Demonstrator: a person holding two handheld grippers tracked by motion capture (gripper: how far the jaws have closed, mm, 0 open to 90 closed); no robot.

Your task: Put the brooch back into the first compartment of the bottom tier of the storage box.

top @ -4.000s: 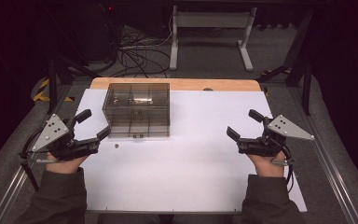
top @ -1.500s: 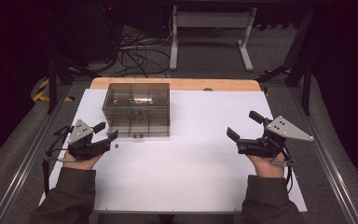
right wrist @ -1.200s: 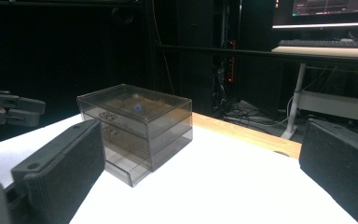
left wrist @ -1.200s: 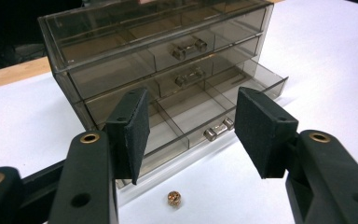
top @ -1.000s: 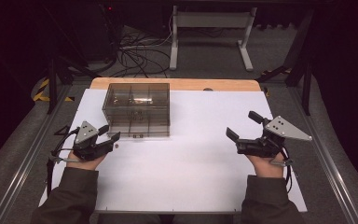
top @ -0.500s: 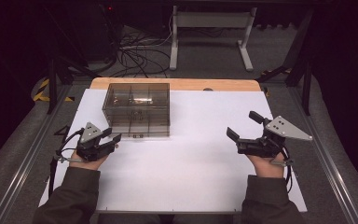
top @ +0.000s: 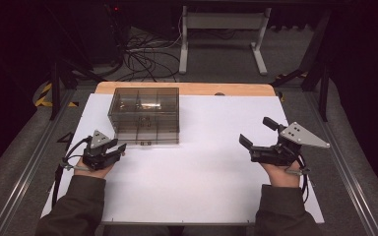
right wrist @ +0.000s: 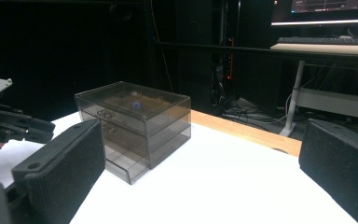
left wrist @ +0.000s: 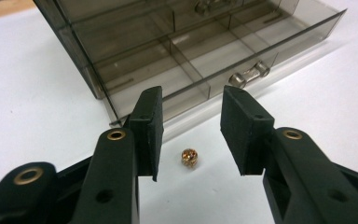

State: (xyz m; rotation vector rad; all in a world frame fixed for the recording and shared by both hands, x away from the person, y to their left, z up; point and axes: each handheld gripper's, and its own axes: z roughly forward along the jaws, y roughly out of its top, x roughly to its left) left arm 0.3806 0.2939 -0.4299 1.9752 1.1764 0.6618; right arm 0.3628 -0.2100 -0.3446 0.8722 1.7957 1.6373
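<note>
A smoky see-through drawer box (top: 145,115) stands at the back left of the white table (top: 206,177). In the left gripper view a tiny gold bead (left wrist: 189,157) lies on the table just before the box (left wrist: 177,51), whose bottom drawer juts out a little with a metal handle (left wrist: 249,74). My left gripper (left wrist: 189,121) hovers low over the bead, open, with the bead between and beyond its pads. From above, the left gripper (top: 119,147) sits at the box's front left corner. My right gripper (top: 256,132) rests at the right, wide open and holding nothing; its pads (right wrist: 65,158) frame the box (right wrist: 135,126).
A wooden strip (top: 182,88) edges the table's far side. Metal rails (top: 24,182) run along both sides. Behind the table lie floor cables (top: 142,59) and a white desk frame (top: 221,39). A small blue item (right wrist: 135,106) lies in the top drawer.
My left gripper has moved right and inward from the table's left edge to the box's front left corner, its jaws narrower. The right gripper has hardly moved.
</note>
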